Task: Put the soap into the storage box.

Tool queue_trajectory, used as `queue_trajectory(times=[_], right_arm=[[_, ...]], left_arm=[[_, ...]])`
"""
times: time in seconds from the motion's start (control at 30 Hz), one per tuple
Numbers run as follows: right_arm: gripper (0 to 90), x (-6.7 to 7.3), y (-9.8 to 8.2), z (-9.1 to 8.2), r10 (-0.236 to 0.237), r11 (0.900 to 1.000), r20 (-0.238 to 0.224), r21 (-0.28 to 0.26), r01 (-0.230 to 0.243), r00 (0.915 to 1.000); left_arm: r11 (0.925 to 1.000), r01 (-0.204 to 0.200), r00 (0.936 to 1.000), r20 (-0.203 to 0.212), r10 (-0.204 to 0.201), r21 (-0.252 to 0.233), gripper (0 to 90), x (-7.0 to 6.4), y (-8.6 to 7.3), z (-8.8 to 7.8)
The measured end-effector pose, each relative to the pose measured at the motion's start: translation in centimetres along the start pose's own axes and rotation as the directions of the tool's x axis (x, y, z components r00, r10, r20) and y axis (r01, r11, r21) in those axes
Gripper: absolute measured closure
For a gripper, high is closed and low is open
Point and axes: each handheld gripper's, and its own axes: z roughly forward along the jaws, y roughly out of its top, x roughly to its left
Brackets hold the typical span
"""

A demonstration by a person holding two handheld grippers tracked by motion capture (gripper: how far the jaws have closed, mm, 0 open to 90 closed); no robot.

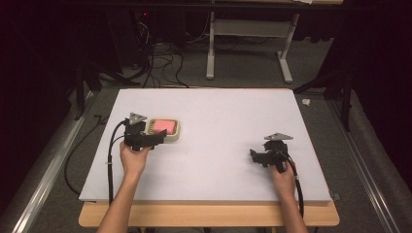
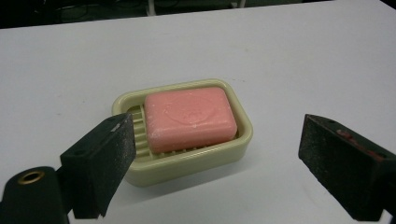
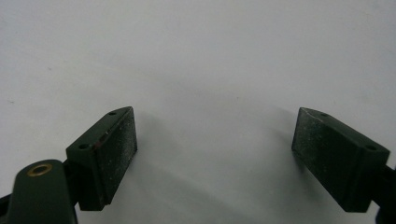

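A pink bar of soap [image 2: 189, 119] lies in a pale yellow-green soap dish [image 2: 187, 168] on the white table. From above, the soap [image 1: 163, 127] and dish [image 1: 178, 136] sit left of centre. My left gripper [image 2: 217, 126] is open, its jaws wide apart just short of the dish, and its left jaw overlaps the dish's near corner in the picture without pressing on it. In the high view the left gripper [image 1: 158, 138] hovers at the dish's near side. My right gripper [image 1: 253, 155] rests at the right, open [image 3: 215, 116], with bare table between its jaws.
The white table top [image 1: 218, 111] stretches between the two hands. Behind its far edge are cables [image 1: 160, 63] on the floor and a metal stand [image 1: 248, 43]. A wooden board edge [image 1: 209, 213] shows at the front.
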Motion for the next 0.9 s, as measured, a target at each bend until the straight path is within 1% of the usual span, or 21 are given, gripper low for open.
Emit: queue_trajectory(times=[0.2,0.23,0.27,0.37,0.53,0.8,0.9], right_arm=[[14.6,0.0,0.0,0.0,-0.001,1.0,0.0,0.0,0.001,1.0],[14.6,0.0,0.0,0.0,0.0,1.0,0.0,0.0,0.0,1.0],[14.6,0.0,0.0,0.0,-0.001,1.0,0.0,0.0,0.001,1.0],[14.6,0.0,0.0,0.0,-0.001,1.0,0.0,0.0,0.001,1.0],[14.6,0.0,0.0,0.0,-0.001,1.0,0.0,0.0,0.001,1.0],[14.6,0.0,0.0,0.0,-0.001,1.0,0.0,0.0,0.001,1.0],[14.6,0.0,0.0,0.0,-0.001,1.0,0.0,0.0,0.001,1.0]], left_arm=[[0.9998,-0.015,0.9998,0.011,0.015,-0.013,11.8,-0.3,-0.1,-1.0],[0.9998,-0.014,0.9998,0.014,0.014,-0.014,11.9,-0.3,-0.2,-1.2],[0.9998,-0.003,0.9998,0.021,0.003,-0.019,11.9,-0.3,-0.3,-1.3],[0.9997,0.012,0.9993,0.035,-0.011,-0.023,12.0,-0.2,-0.6,-1.7],[0.9994,0.015,0.9988,0.047,-0.013,-0.031,12.0,-0.2,-1.0,-2.2],[0.9994,0.014,0.9988,0.047,-0.012,-0.03,12.1,-0.2,-1.6,-2.8],[0.999,0.017,0.9989,0.043,-0.015,-0.041,12.2,-0.1,-1.9,-3.2]])
